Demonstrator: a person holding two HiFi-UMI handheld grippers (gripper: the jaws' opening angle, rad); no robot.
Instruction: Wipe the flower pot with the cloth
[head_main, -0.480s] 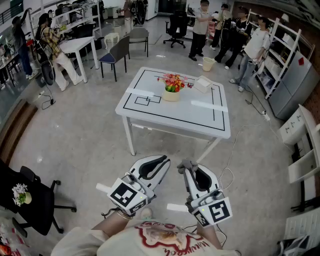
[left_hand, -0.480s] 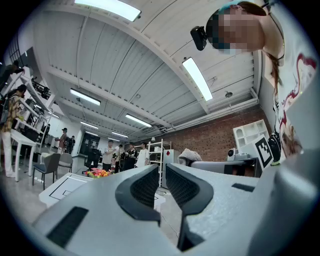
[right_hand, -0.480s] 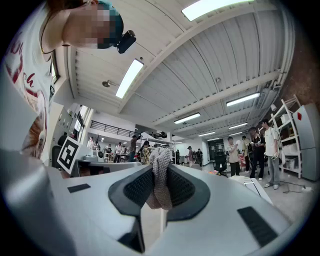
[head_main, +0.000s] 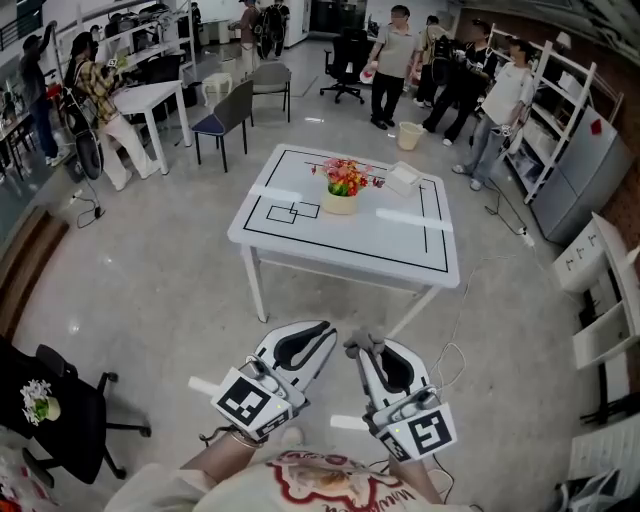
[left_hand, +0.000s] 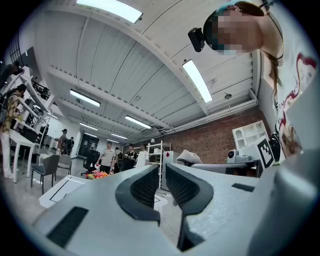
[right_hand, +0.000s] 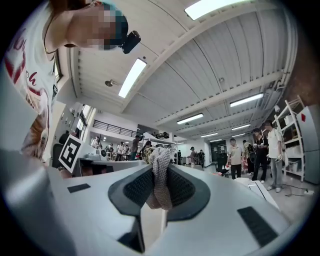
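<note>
Head view puts both our grippers low in the frame, side by side and well short of the white table (head_main: 350, 255). On it the flower pot (head_main: 340, 203) stands toward the far side of the top, with red and yellow flowers (head_main: 346, 177) in it. Our right gripper (head_main: 366, 347) pinches the grey knitted cloth (right_hand: 161, 187) between its pads, and a bunch of it sticks out past the tips. Our left gripper (head_main: 322, 330) has its jaws pressed together with nothing in them. The pot lies well apart from both grippers, ahead of them across the grey floor (head_main: 180, 270).
</note>
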